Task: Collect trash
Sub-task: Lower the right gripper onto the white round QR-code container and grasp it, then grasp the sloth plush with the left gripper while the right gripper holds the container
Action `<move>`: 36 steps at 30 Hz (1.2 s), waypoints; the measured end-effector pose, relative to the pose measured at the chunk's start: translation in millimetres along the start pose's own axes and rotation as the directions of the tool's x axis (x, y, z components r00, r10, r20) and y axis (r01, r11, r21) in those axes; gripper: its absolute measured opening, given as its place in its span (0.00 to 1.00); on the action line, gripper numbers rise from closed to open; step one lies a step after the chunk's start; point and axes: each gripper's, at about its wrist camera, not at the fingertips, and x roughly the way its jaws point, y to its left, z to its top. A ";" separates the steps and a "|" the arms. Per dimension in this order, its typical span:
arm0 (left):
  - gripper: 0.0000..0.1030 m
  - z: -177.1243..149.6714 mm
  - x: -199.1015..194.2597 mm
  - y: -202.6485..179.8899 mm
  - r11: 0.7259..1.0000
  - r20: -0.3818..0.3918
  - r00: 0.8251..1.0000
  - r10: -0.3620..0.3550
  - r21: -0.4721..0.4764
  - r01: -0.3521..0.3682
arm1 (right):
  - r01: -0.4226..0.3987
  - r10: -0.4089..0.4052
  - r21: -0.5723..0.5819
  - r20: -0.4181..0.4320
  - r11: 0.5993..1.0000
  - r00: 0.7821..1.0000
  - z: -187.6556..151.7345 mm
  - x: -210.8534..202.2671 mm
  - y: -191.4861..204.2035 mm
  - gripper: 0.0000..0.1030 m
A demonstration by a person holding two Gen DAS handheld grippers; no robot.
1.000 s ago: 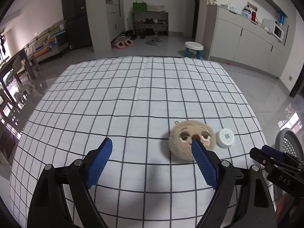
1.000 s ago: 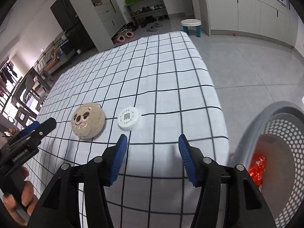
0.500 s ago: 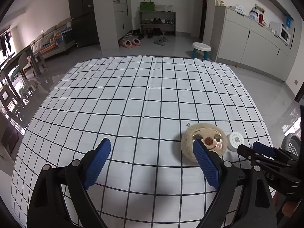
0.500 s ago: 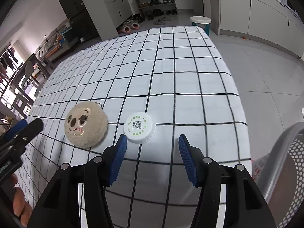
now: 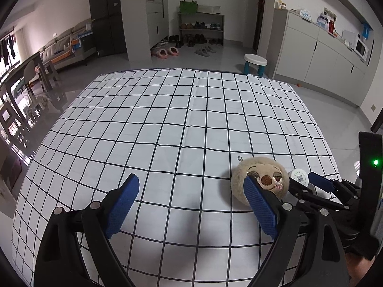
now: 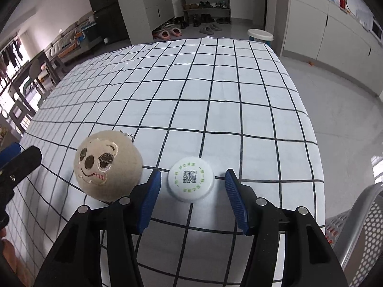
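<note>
A white bottle cap (image 6: 190, 181) with a green-ringed QR print lies on the checked tablecloth (image 6: 215, 83) near its right front corner. My right gripper (image 6: 192, 176) straddles it. Its jaws are closing with the cap between them, and a gap still shows on both sides of the cap. A round beige plush face (image 6: 107, 165) on a bead chain lies just left of the cap. In the left wrist view the plush (image 5: 263, 175) sits behind the right finger of my left gripper (image 5: 190, 181), which is open with only cloth between its pads. The cap (image 5: 299, 176) peeks out beyond the plush.
A grey perforated basket (image 6: 359, 215) stands off the table's right front corner, with something red inside. The table's right edge drops to the grey floor. A small white stool (image 5: 255, 61) stands past the far edge, and cabinets line the right wall.
My right gripper has swung left from beside the basket and come down around the white cap. The left gripper has barely moved.
</note>
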 end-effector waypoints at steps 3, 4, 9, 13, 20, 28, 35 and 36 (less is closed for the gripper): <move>0.85 -1.0 0.7 -0.5 1.000 -0.005 1.000 -0.005 0.001 0.005 | 0.009 -0.008 -0.020 0.008 1.000 1.000 -1.9 -0.8 2.9 0.38; 0.85 -1.0 1.0 -1.4 1.000 -0.006 1.000 -0.007 0.002 0.007 | 0.001 -0.001 -0.016 0.008 1.000 1.000 -3.0 -1.8 2.4 0.38; 0.85 -3.5 0.4 -7.0 0.999 -0.012 0.999 -0.029 0.015 0.030 | -0.039 0.039 0.021 0.016 0.999 0.999 -7.4 -19.4 -6.0 0.38; 0.85 -7.9 -2.6 -17.9 0.998 -0.016 0.998 -0.058 0.037 0.059 | -0.039 0.038 0.051 0.037 0.998 0.999 -15.8 -49.0 -17.5 0.38; 0.85 -18.0 -1.8 -39.0 0.991 -0.050 0.993 -0.111 0.068 0.114 | -0.022 0.012 0.136 0.073 0.990 0.997 -42.6 -100.9 -47.6 0.38; 0.85 -23.2 8.5 -63.1 0.982 -0.084 0.985 -0.151 0.100 0.159 | -0.027 0.008 0.215 0.087 0.976 0.996 -77.7 -130.7 -72.8 0.38; 0.85 -22.5 37.4 -81.9 0.985 -0.130 0.983 -0.130 0.097 0.143 | -0.058 0.029 0.230 0.127 0.972 0.992 -85.1 -146.1 -88.7 0.38; 0.85 -20.6 41.7 -84.2 0.986 -0.130 0.984 -0.122 0.095 0.135 | -0.058 0.029 0.230 0.127 0.972 0.992 -85.1 -146.1 -88.7 0.38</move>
